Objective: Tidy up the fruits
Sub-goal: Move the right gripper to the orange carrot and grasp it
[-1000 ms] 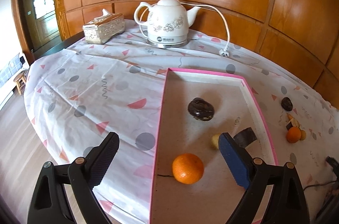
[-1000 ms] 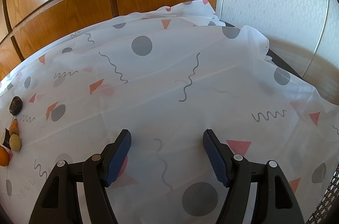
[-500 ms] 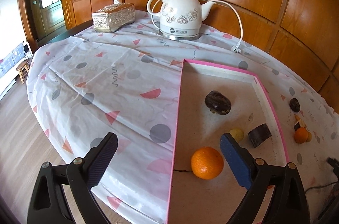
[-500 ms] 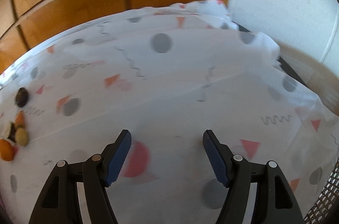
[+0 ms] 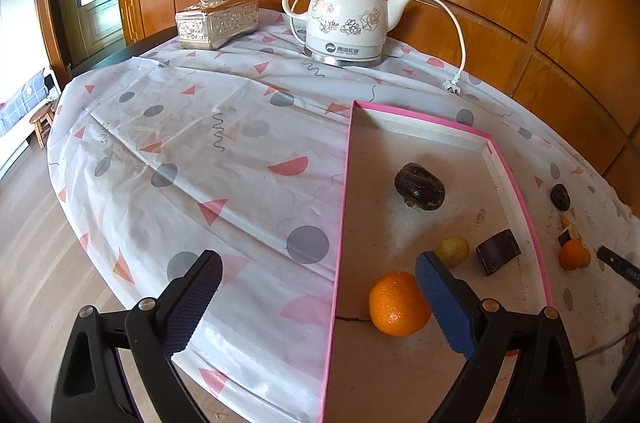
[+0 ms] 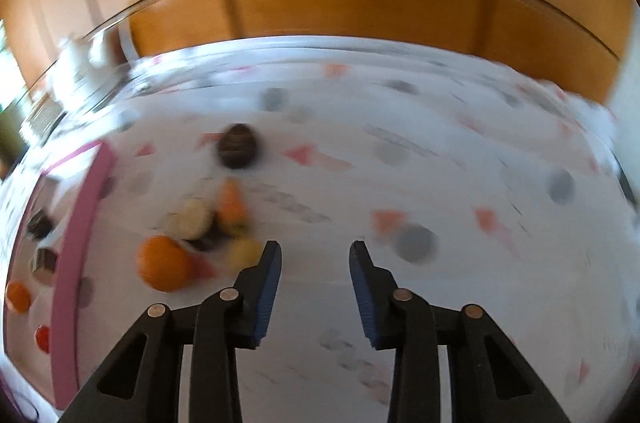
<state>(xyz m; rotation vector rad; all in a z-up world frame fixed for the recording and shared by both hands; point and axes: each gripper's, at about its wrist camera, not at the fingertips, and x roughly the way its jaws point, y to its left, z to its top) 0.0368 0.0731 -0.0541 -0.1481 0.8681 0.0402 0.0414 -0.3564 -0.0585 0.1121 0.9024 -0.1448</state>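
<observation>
Fruit-sorting under way on a table (image 5: 224, 151) spread with a patterned cloth, pink-rimmed tray (image 5: 343, 191) as the landmark. Inside the tray: an orange (image 5: 398, 304) nearest the camera, a small yellow fruit (image 5: 454, 250) just beyond it, a dark wrinkled fruit (image 5: 419, 186) toward the far rim, and a dark brown block (image 5: 498, 251) near the right wall. Outside the right wall, loose on the cloth: a cluster with another orange (image 6: 164, 263), a pale round piece (image 6: 190, 219), an orange wedge-like piece (image 6: 231, 203) and a pale yellowish fruit (image 6: 246, 251), plus a dark round fruit (image 6: 237, 145) farther off; all blurred in the right wrist view.

Left gripper (image 5: 320, 295) spread wide and empty, poised over the tray's near left edge. Right gripper (image 6: 315, 287) empty, jaws closing on nothing, just right of the cluster.

Likely handling: oranges light, firm-skinned, prone to roll, best pinched across the widest middle. Dark fruits probably softer, calling for a gentle squeeze. Small pieces crowded together and touching, so risk of nudging neighbours.

Legible writing: only a logo and characters on the white floral kettle (image 5: 344, 19) behind the tray, too small to read. Ornate tissue box (image 5: 218, 21) left of the kettle, unlabelled.
</observation>
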